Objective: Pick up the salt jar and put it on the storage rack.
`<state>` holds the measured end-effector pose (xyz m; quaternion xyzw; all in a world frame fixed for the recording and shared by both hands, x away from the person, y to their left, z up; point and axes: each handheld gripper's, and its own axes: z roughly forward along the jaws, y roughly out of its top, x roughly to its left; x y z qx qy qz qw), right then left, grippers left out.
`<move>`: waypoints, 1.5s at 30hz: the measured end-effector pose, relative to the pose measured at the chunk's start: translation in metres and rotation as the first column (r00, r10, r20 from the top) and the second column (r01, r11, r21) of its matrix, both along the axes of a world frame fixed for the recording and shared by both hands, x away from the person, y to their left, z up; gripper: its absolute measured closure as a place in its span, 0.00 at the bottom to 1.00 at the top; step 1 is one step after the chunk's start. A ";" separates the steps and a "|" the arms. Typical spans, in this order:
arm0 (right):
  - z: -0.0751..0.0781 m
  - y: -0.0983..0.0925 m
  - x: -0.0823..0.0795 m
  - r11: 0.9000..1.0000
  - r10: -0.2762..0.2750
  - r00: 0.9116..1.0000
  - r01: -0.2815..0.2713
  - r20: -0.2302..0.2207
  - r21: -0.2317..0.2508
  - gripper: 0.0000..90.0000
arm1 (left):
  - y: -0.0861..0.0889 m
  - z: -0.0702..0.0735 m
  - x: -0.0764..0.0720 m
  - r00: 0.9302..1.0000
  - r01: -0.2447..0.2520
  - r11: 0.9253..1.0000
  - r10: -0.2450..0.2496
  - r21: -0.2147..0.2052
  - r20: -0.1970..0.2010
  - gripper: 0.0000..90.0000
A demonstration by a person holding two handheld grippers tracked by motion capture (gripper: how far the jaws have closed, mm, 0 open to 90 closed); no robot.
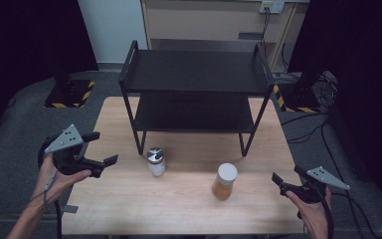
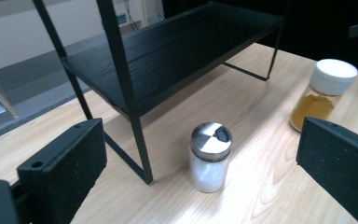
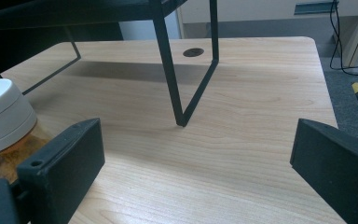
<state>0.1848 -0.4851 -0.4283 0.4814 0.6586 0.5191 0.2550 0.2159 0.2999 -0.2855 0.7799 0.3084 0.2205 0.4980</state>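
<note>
Jaws of your left gripper and right gripper stand wide apart and hold nothing, so centre the left on the shaker body below its metal lid.

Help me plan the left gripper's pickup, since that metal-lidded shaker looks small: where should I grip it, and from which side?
Grip the shaker across its clear glass body, just below the metal lid. Come in level from the table's left, where the open left gripper already faces it. It stands upright, its round sides suit two flat jaws, and the rack leg stands close behind, so approaching from the back looks cramped.
</note>
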 end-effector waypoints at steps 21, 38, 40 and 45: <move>0.000 -0.001 0.000 1.000 0.000 1.000 0.000 0.003 0.000 0.04 | 0.012 0.016 0.031 0.995 0.103 0.992 -0.102 0.072 -0.021 0.02; 0.000 -0.001 -0.001 1.000 -0.004 1.000 0.004 0.009 -0.002 0.04 | -0.002 0.007 0.052 0.989 0.146 0.981 -0.141 0.128 -0.046 0.02; 0.000 -0.001 -0.001 1.000 -0.005 1.000 0.005 0.010 -0.002 0.04 | -0.005 0.004 0.058 0.987 0.153 0.979 -0.146 0.134 -0.061 0.02; 0.000 -0.001 -0.001 1.000 -0.005 1.000 0.005 0.010 -0.001 0.04 | -0.011 -0.001 0.068 0.984 0.166 0.975 -0.154 0.148 -0.086 0.02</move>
